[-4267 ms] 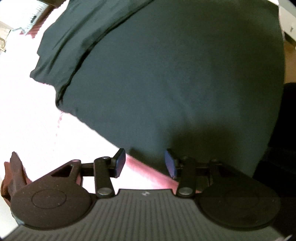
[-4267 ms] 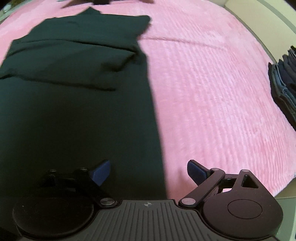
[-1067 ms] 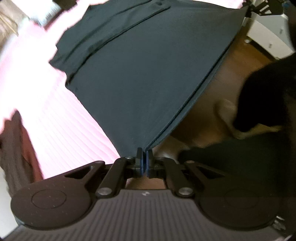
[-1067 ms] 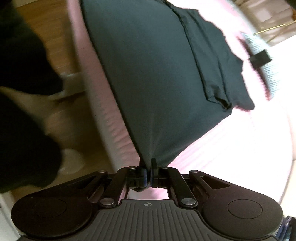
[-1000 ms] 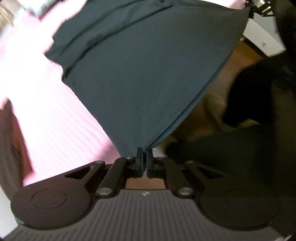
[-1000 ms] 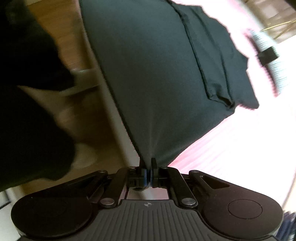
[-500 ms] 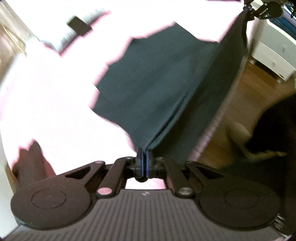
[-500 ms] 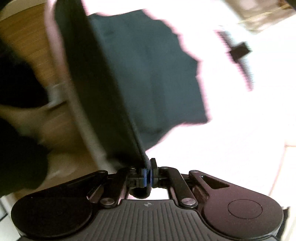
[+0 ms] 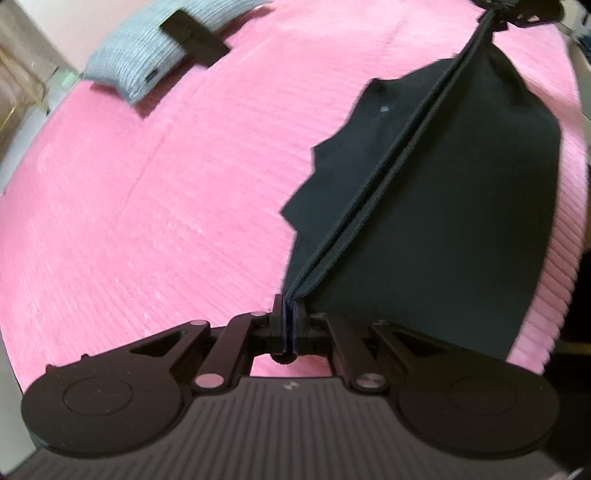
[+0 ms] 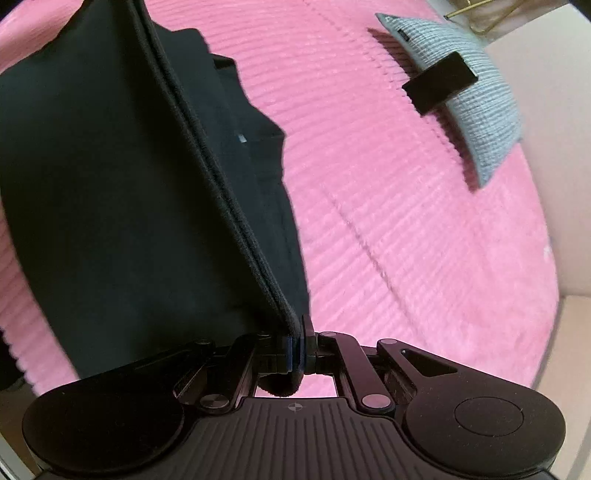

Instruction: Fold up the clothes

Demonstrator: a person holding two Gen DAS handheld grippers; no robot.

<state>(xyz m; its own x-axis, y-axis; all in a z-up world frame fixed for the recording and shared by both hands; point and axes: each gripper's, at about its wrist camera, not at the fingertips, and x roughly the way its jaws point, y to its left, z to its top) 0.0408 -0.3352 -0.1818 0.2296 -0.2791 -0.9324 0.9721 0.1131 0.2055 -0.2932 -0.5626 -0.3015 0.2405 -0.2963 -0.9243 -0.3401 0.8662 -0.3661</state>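
Note:
A black garment (image 9: 461, 206) lies partly on the pink bed cover, its bottom hem lifted and stretched taut between my two grippers. My left gripper (image 9: 287, 321) is shut on one hem corner. My right gripper (image 10: 297, 345) is shut on the other corner; the garment (image 10: 110, 192) hangs to its left. The right gripper also shows at the top right of the left wrist view (image 9: 496, 11). The upper part of the garment lies flat under the raised hem, with a small white label (image 9: 385, 108) showing.
A pink ribbed bed cover (image 9: 147, 192) fills both views. A grey knit pillow (image 10: 469, 85) with a black rectangular object (image 10: 439, 86) on it lies at the far side. The bed's near edge runs by the hanging garment (image 9: 546, 288).
Both grippers have carried the hem up and forward over the bed, so the lower half of the garment now hangs over the upper half. The floor has left both views.

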